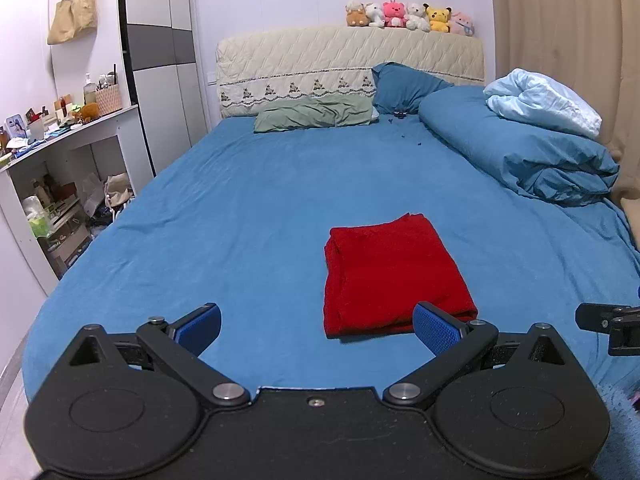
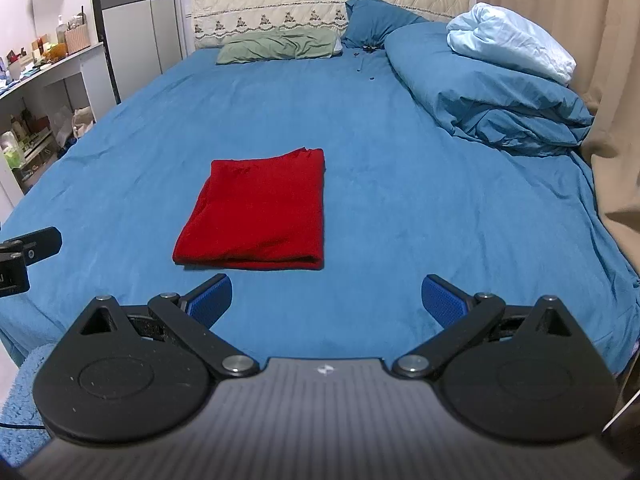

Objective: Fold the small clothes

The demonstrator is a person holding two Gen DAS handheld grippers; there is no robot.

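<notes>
A red garment point(image 1: 394, 276) lies folded into a neat rectangle on the blue bed sheet point(image 1: 240, 200), well short of the green pillow point(image 1: 316, 114) at the quilted headboard point(image 1: 348, 60). Both grippers hang over the sheet on the near side of the garment — neither touches it. The left gripper point(image 1: 318, 326) has its jaws spread wide and empty, its right pad just before the garment's near corner. The right gripper point(image 2: 326, 300) is likewise wide and empty, just right of the garment's near edge.
</notes>
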